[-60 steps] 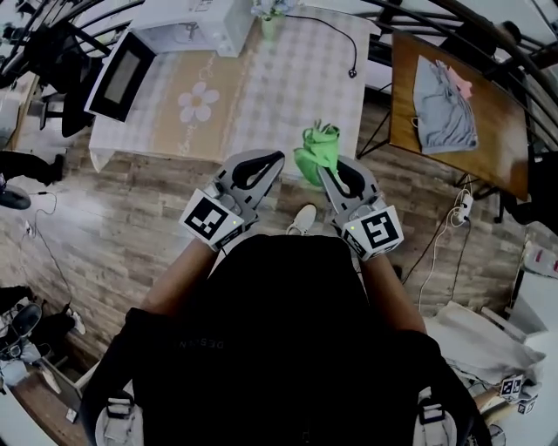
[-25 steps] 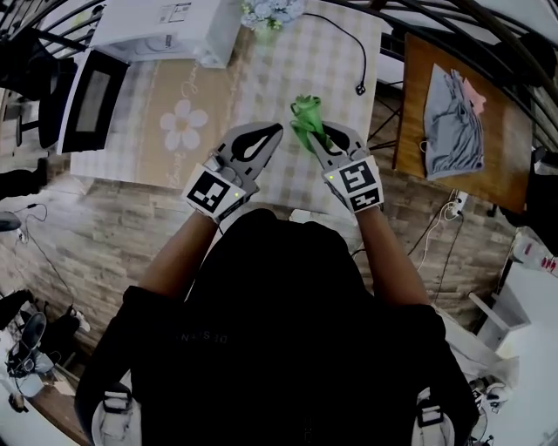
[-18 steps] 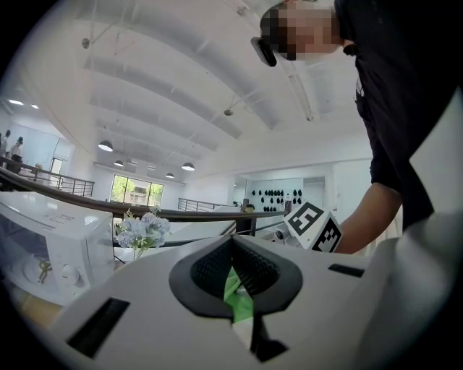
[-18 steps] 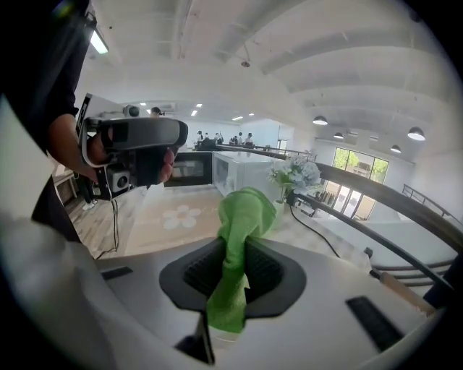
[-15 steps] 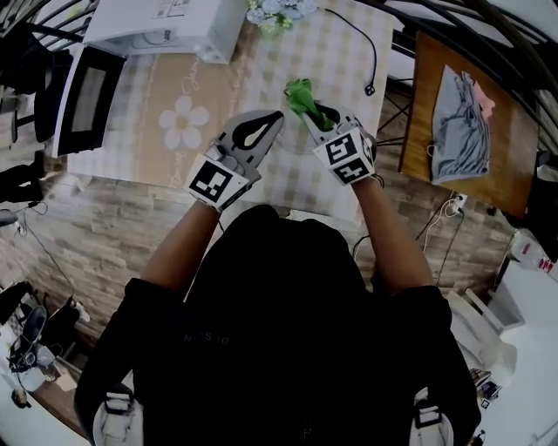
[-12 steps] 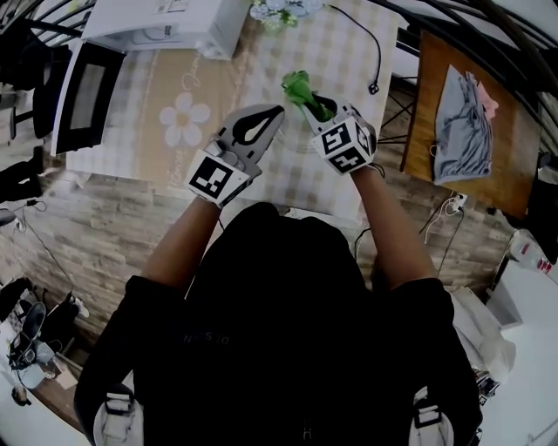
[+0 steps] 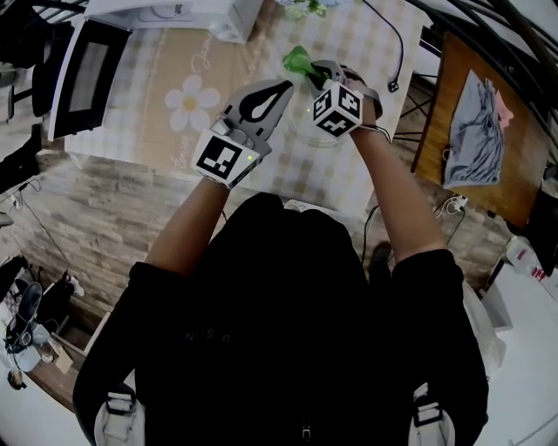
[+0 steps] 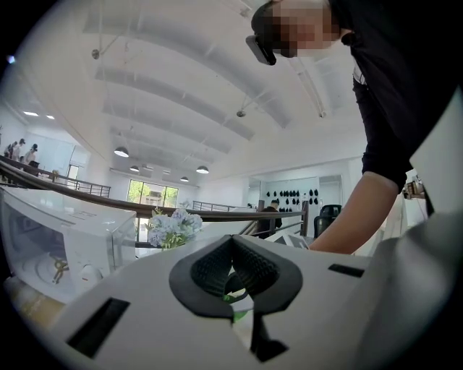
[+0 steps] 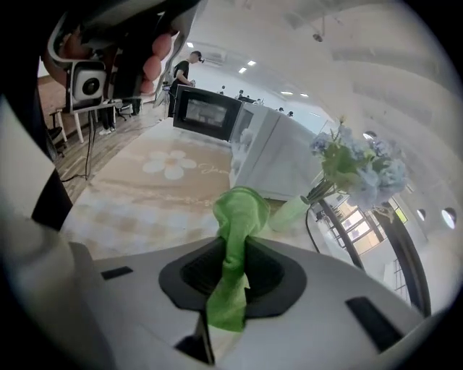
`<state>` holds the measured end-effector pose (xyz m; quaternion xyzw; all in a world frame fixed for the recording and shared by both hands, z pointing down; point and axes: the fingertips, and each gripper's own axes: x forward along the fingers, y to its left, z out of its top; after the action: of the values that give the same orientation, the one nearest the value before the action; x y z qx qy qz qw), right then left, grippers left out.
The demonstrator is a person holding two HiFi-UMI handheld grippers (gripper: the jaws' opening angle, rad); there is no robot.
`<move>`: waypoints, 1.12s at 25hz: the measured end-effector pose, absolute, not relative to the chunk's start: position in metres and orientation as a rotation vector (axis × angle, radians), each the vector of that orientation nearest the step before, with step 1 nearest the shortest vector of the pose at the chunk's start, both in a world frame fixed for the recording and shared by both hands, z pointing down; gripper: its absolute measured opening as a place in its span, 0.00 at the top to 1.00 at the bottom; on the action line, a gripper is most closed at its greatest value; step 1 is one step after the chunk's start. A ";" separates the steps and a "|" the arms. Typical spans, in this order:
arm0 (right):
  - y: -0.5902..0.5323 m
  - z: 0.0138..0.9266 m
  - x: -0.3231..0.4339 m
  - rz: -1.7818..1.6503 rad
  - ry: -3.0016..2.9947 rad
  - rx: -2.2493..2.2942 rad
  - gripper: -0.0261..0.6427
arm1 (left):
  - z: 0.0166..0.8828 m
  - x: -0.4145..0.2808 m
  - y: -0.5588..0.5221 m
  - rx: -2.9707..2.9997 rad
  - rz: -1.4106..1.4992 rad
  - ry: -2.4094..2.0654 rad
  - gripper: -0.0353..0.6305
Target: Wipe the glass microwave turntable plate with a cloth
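Note:
My right gripper [image 7: 307,71] is shut on a green cloth [image 7: 296,59], which bunches up above the pinched jaws [image 9: 242,217]. It hovers over the checked tablecloth [image 7: 366,35]. A faint round glass rim, seemingly the turntable plate [image 7: 324,138], lies on the table under that hand; its outline is hard to make out. My left gripper [image 7: 286,85] sits just left of the right one, its jaws shut tip to tip [image 8: 233,302] with nothing seen held. Only a sliver of green shows past them.
A white microwave [image 7: 174,9] stands at the table's far left with its door [image 7: 83,65] swung open. A vase of pale flowers [image 9: 354,162] and a black cable [image 7: 392,52] are at the back. A brown side table [image 7: 523,174] with grey clothing is at right.
The person has stepped up to the table. Both grippers moved forward from over the floor to over the tablecloth, the right one still carrying the green cloth.

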<state>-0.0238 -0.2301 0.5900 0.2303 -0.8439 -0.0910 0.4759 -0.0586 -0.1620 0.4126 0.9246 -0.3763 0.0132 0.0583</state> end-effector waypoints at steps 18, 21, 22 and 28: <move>-0.219 0.701 -0.040 -0.251 -1.838 0.352 0.84 | 0.429 -0.089 -0.167 2.744 0.057 -1.187 0.92; -0.214 0.703 -0.042 -0.221 -1.836 0.340 0.85 | 0.432 -0.092 -0.165 2.734 0.061 -1.190 0.92; -0.211 0.703 -0.042 -0.206 -1.839 0.333 0.85 | 0.433 -0.092 -0.164 2.731 0.061 -1.190 0.92; -0.189 0.702 -0.048 -0.170 -1.857 0.265 0.85 | 0.429 -0.090 -0.160 2.736 0.060 -1.183 0.92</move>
<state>-0.0482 -0.1893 0.7019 0.1137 -0.7973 -0.0731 0.5882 -0.0904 -0.1601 0.4295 0.9147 -0.3956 0.0199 0.0800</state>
